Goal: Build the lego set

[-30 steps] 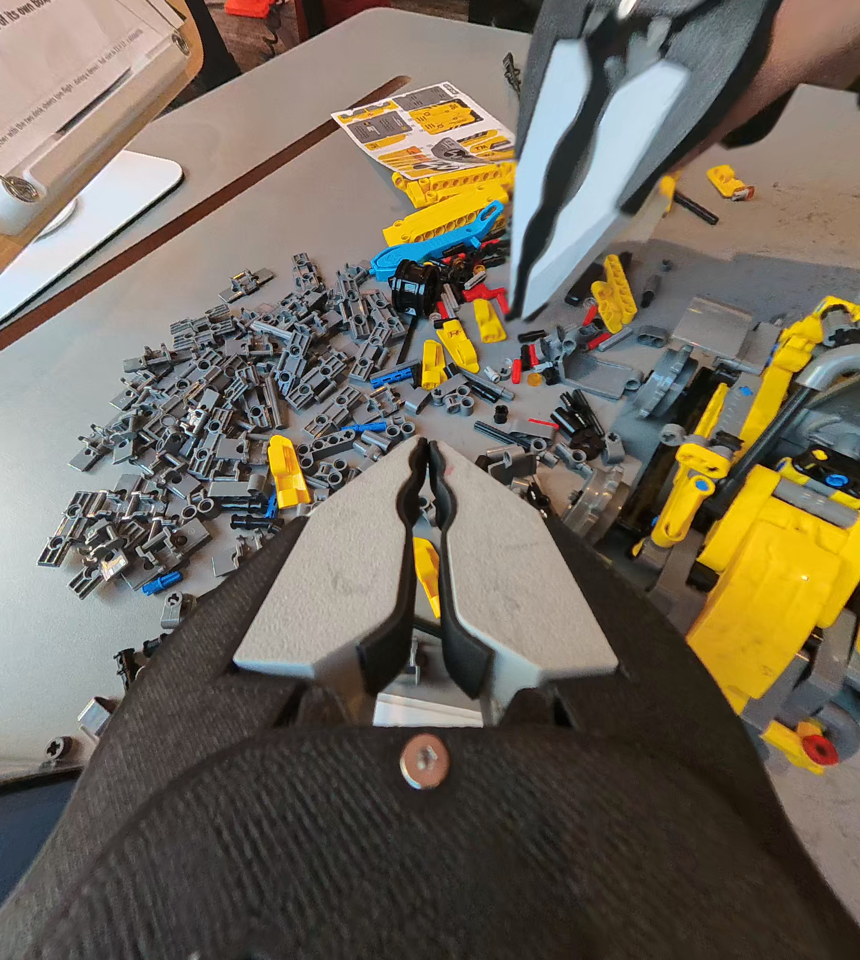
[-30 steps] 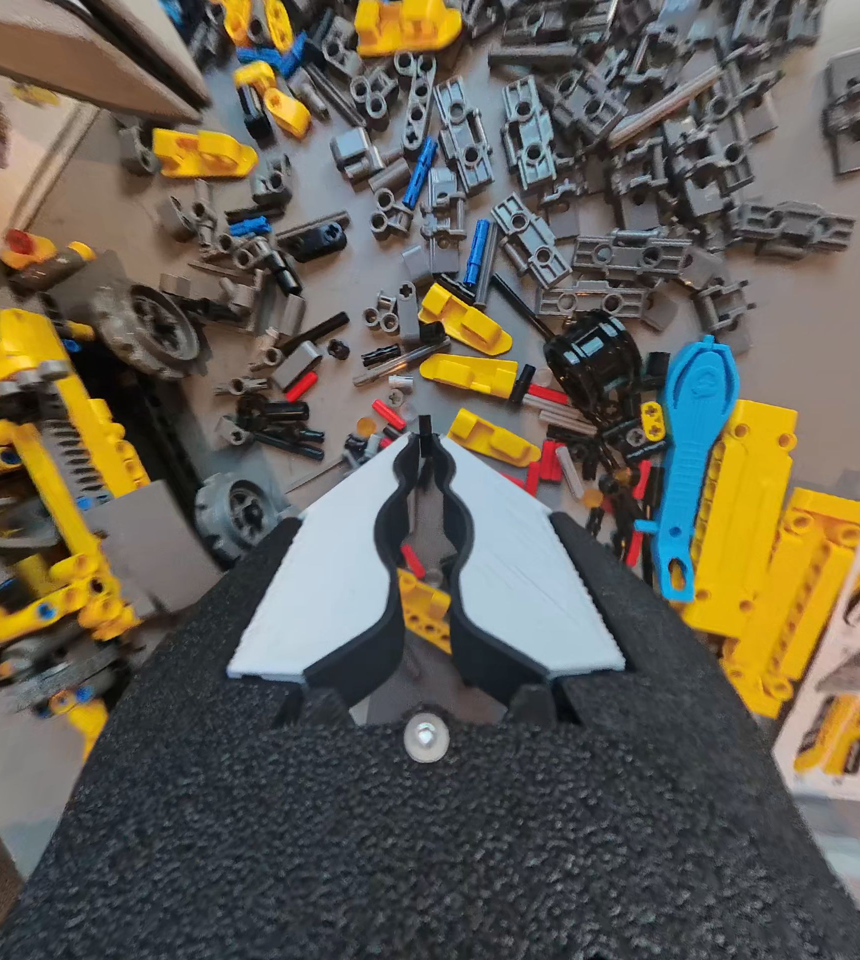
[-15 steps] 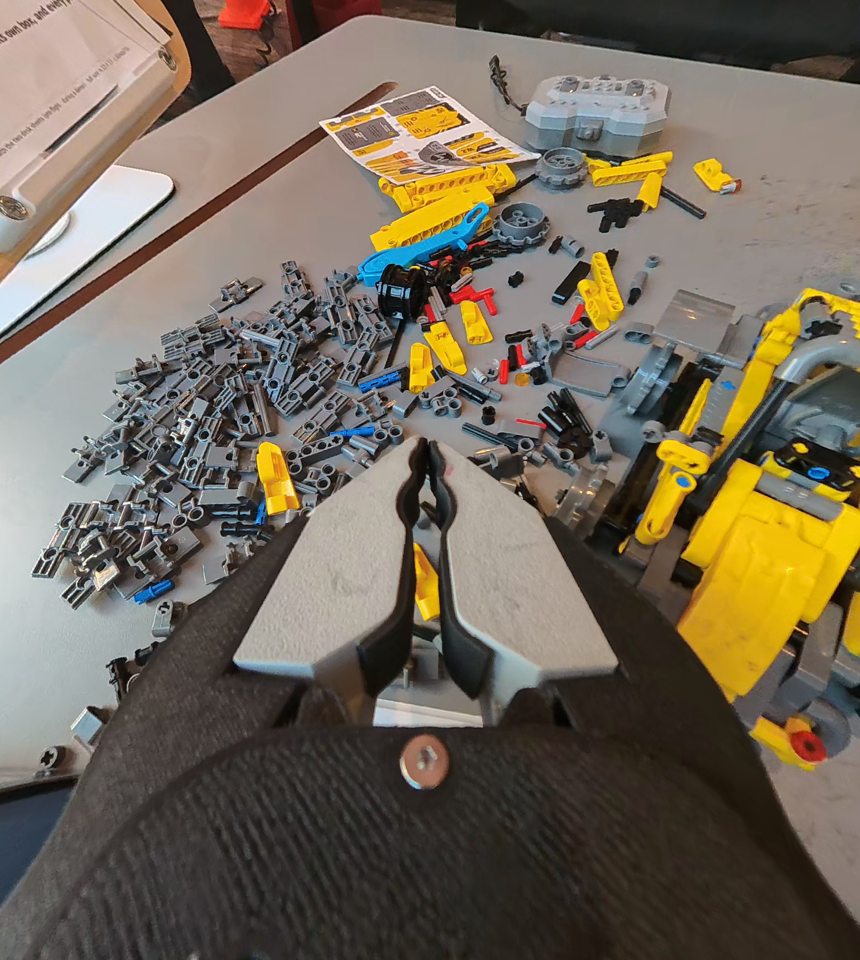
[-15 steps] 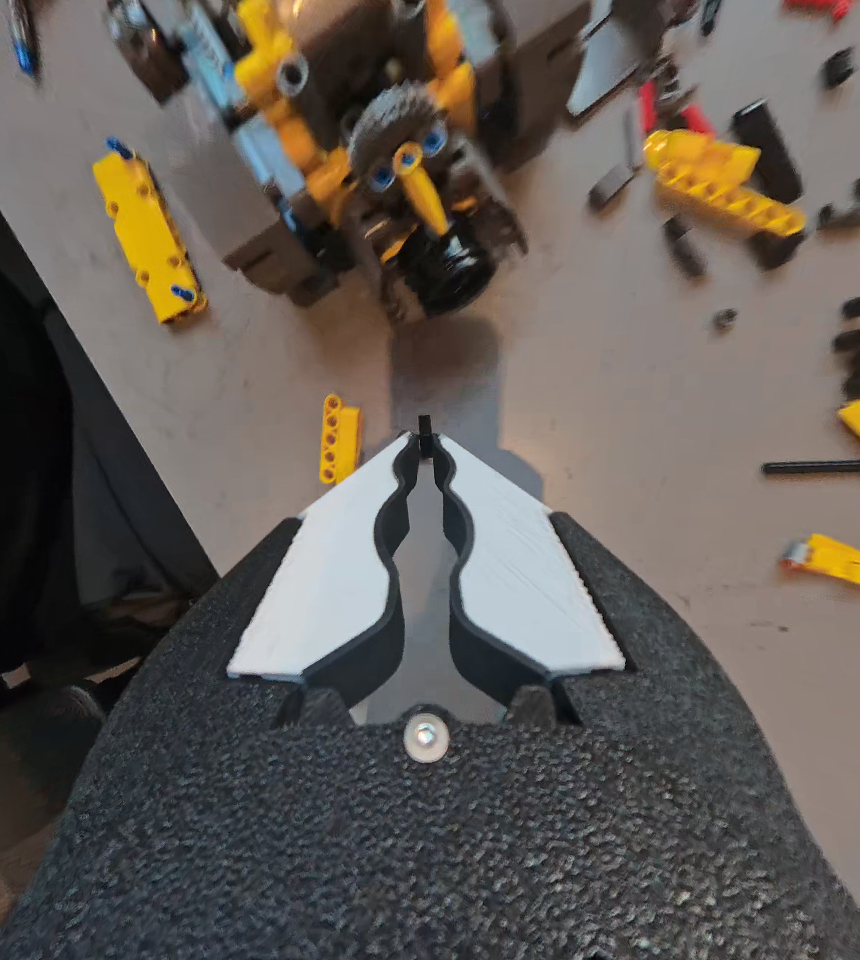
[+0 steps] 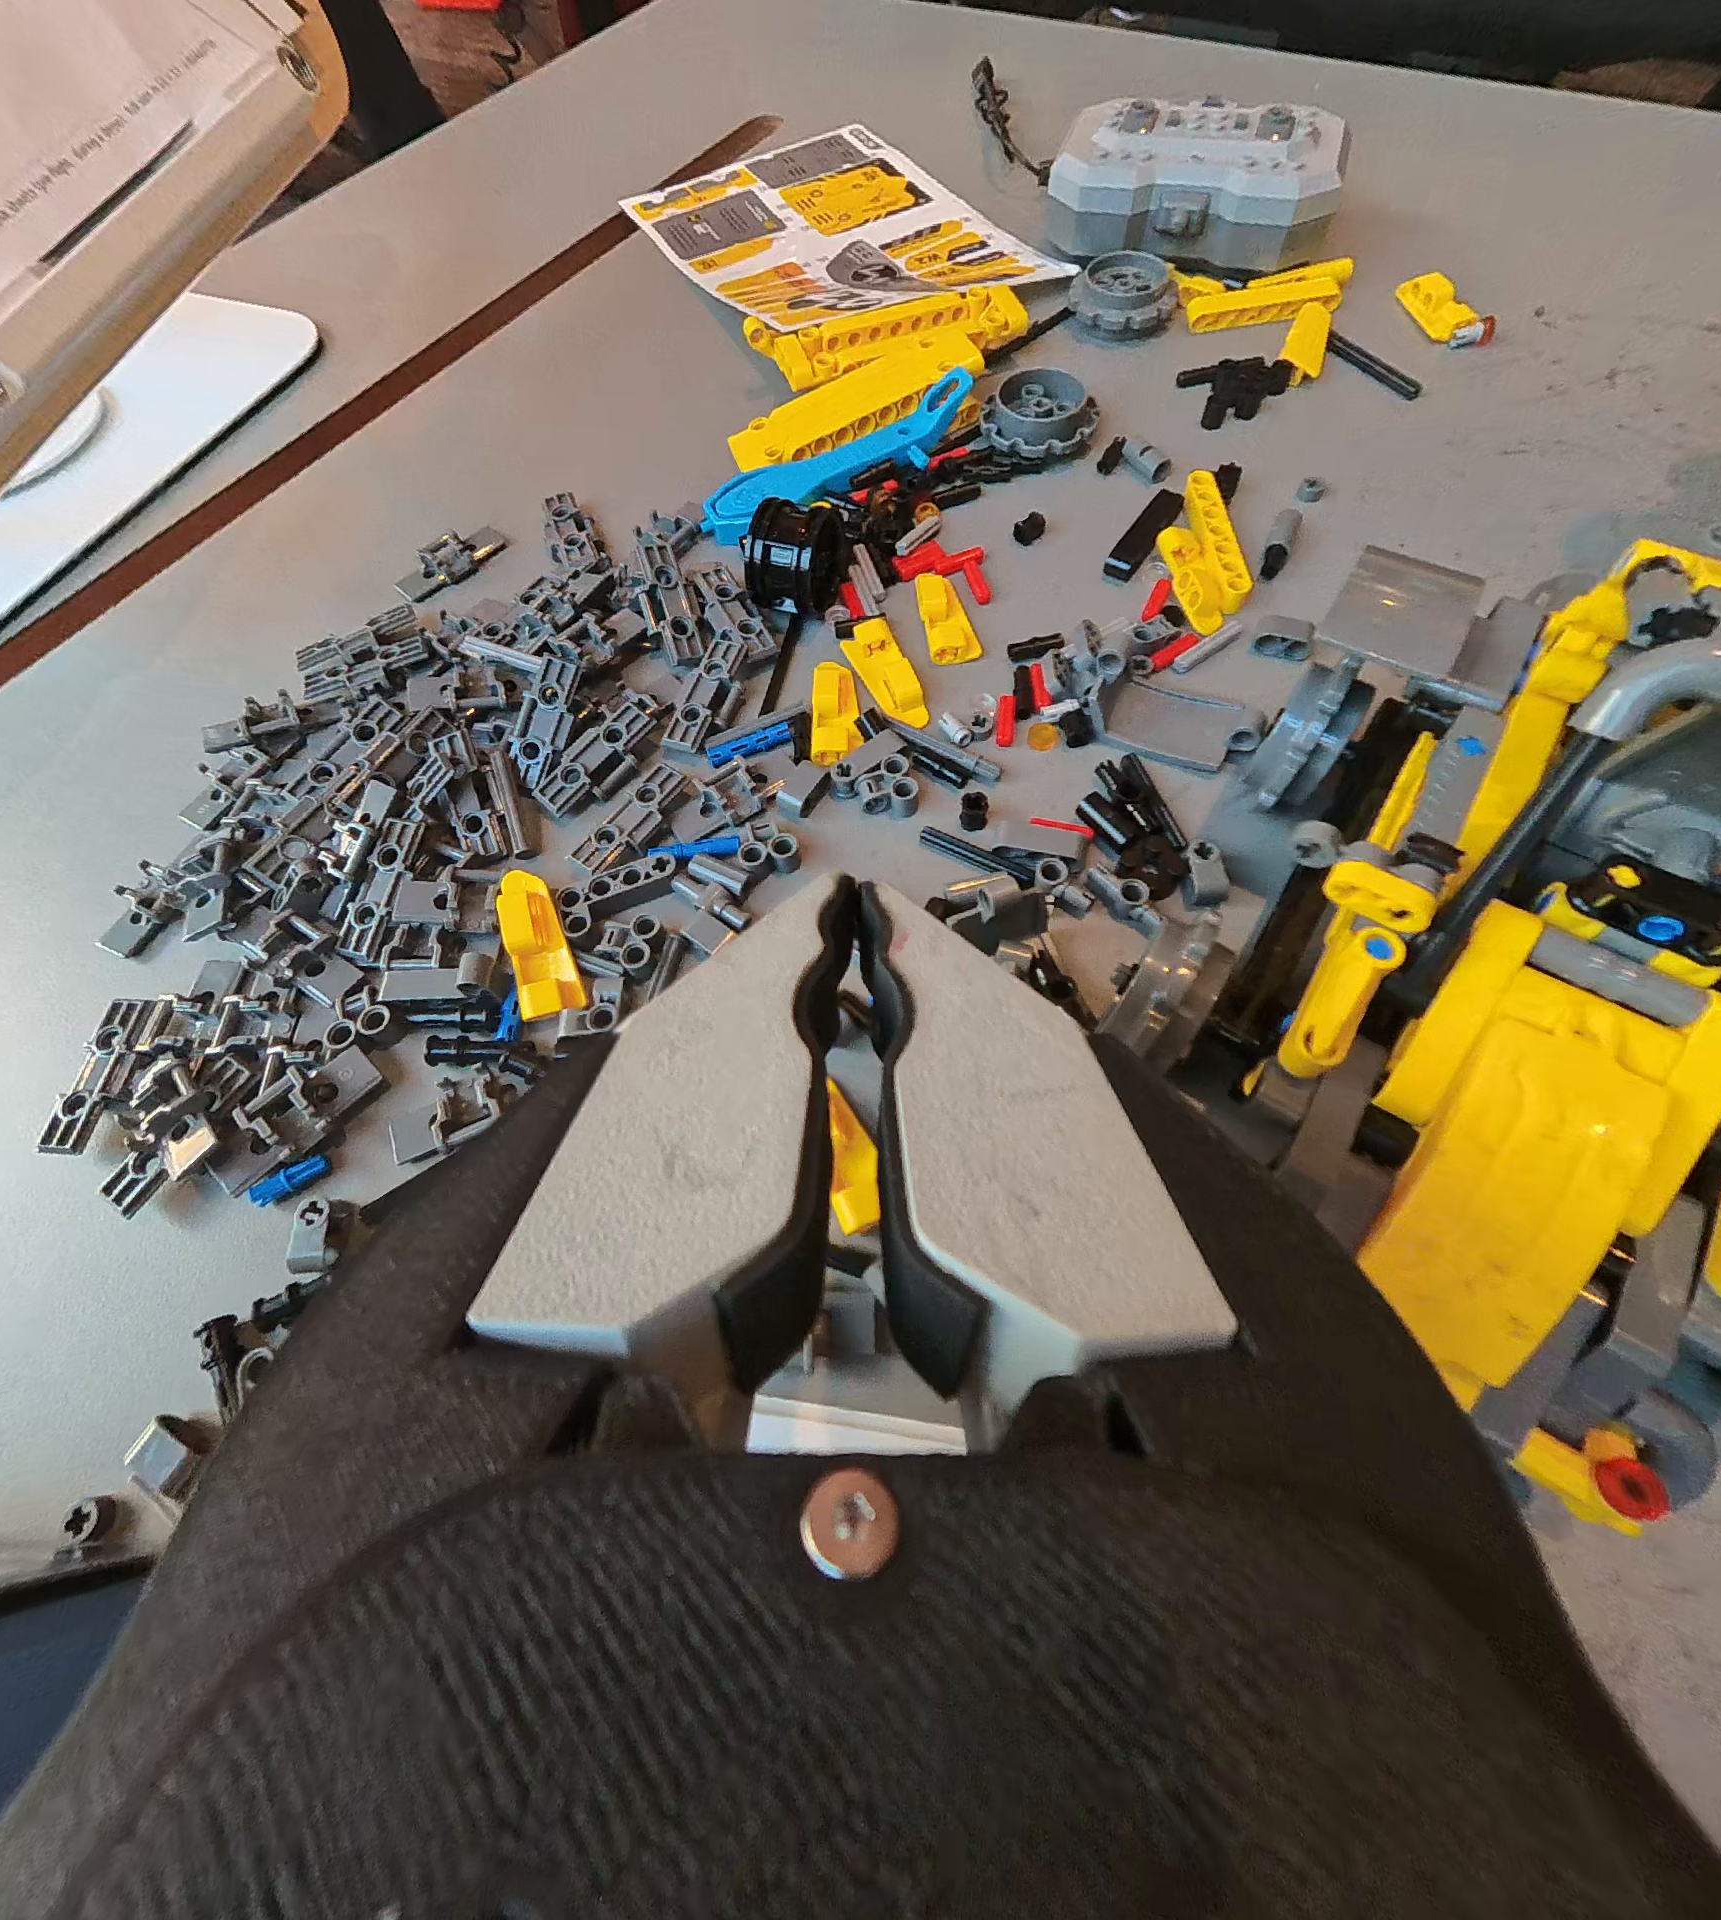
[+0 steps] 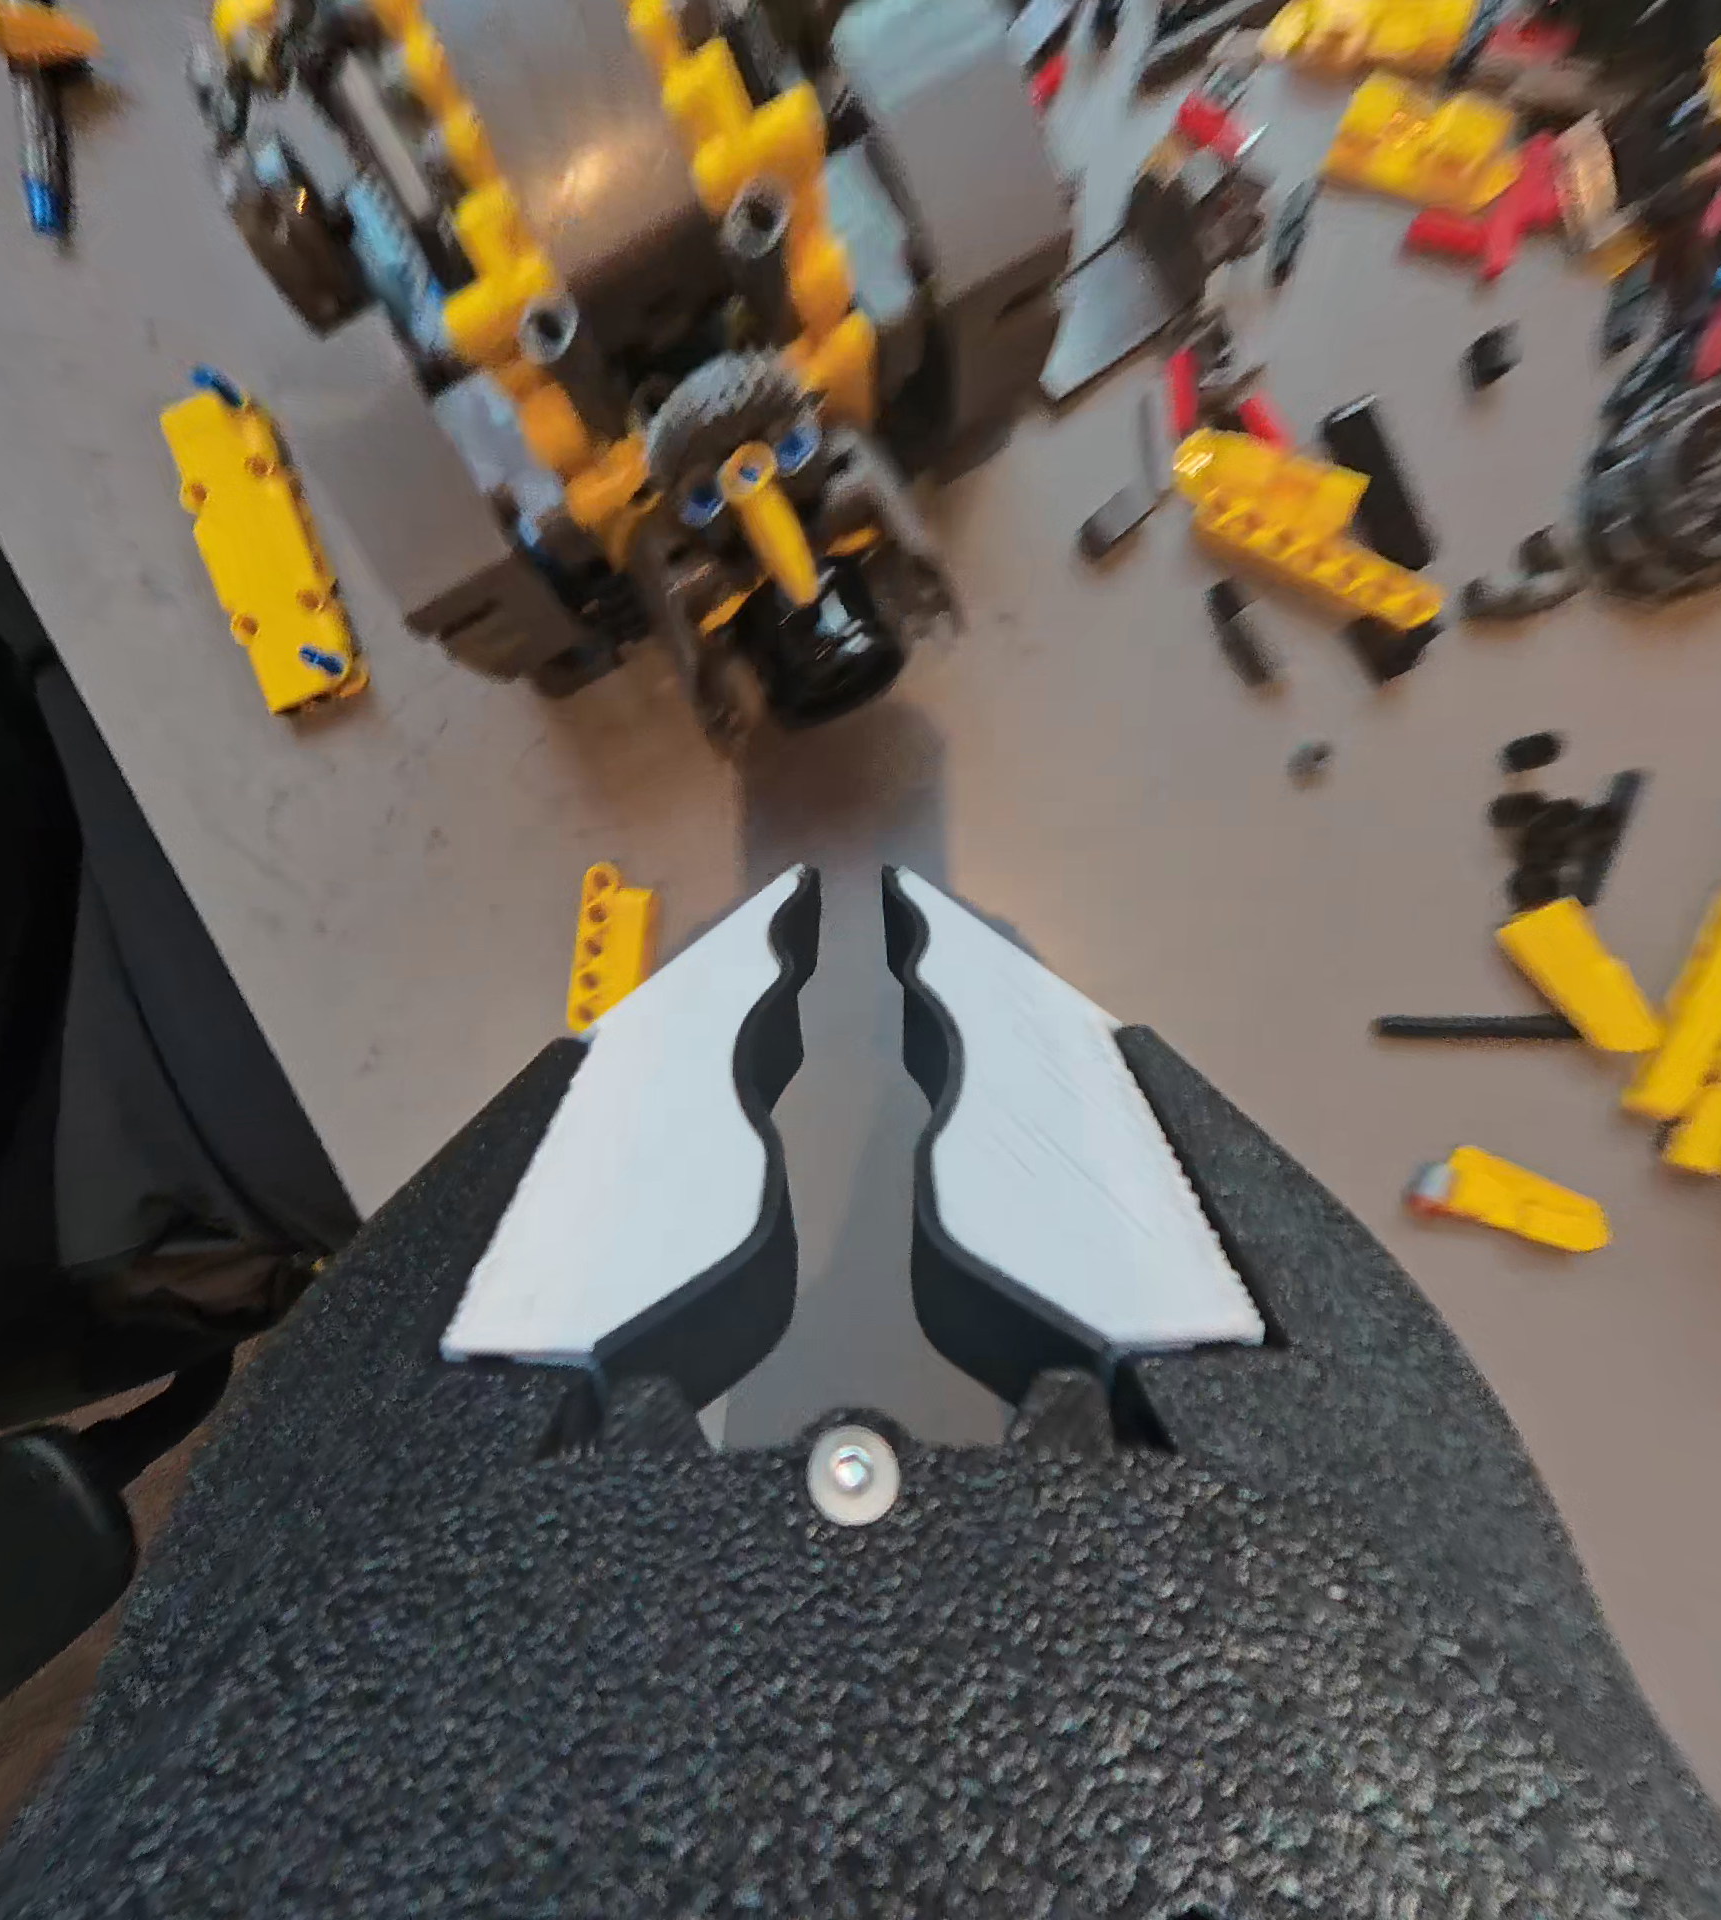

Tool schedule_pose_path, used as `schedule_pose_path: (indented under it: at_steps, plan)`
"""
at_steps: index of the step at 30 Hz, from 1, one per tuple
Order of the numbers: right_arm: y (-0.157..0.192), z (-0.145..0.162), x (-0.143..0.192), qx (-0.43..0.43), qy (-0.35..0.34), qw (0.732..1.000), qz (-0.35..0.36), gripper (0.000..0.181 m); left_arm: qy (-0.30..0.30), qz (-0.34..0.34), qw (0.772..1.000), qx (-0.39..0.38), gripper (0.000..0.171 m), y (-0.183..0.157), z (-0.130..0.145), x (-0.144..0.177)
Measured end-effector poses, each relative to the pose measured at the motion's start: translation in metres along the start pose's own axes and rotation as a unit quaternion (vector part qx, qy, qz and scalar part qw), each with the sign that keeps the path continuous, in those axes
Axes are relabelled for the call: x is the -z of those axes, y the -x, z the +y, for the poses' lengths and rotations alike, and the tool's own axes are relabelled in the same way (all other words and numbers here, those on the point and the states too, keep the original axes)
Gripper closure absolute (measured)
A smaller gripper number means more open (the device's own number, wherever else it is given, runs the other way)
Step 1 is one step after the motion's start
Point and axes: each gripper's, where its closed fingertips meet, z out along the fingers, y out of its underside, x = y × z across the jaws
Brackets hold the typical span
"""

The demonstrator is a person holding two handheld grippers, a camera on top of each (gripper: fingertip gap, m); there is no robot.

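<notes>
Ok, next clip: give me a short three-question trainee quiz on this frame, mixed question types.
1. True or false: the right gripper is shut on a black pin.
2. Which lies just left of the right gripper's tips? A) small yellow beam B) blue tool C) sticker sheet
3. What sits under the left gripper: bare table or loose parts?

Key
1. False: its jaws stand apart, with nothing between them.
2. A
3. Loose parts: the edge of the grey parts pile.
</notes>
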Motion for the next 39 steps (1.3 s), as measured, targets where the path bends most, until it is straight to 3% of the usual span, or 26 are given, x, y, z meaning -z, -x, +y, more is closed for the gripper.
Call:
schedule_pose_path:
  at_steps: [6,10,14,25,32,39]
  plan:
    - [-0.075,-0.057,-0.004,0.015,-0.007,1.0,0.022,0.17,0.013,0.003,1.0,-0.009,0.171,-0.004,0.004,-0.004]
    - [-0.093,-0.092,-0.04,0.062,0.018,0.998,-0.008,0.174,0.015,0.001,1.0,-0.007,0.171,-0.002,0.005,-0.003]
    - [-0.1,-0.11,-0.072,0.034,0.041,0.998,-0.035,0.176,0.013,0.005,1.0,0.006,0.171,0.001,0.005,-0.003]
    - [-0.093,-0.105,-0.102,0.023,0.076,0.995,-0.063,0.176,0.016,0.017,1.0,0.004,0.171,-0.007,0.005,-0.006]
    - [-0.096,-0.114,-0.093,0.016,0.057,0.997,-0.042,0.177,0.011,0.015,1.0,0.011,0.171,-0.004,0.003,-0.003]
    - [-0.077,-0.109,-0.035,-0.012,-0.002,1.0,-0.013,0.177,0.006,0.011,1.0,0.013,0.171,-0.001,0.001,-0.001]
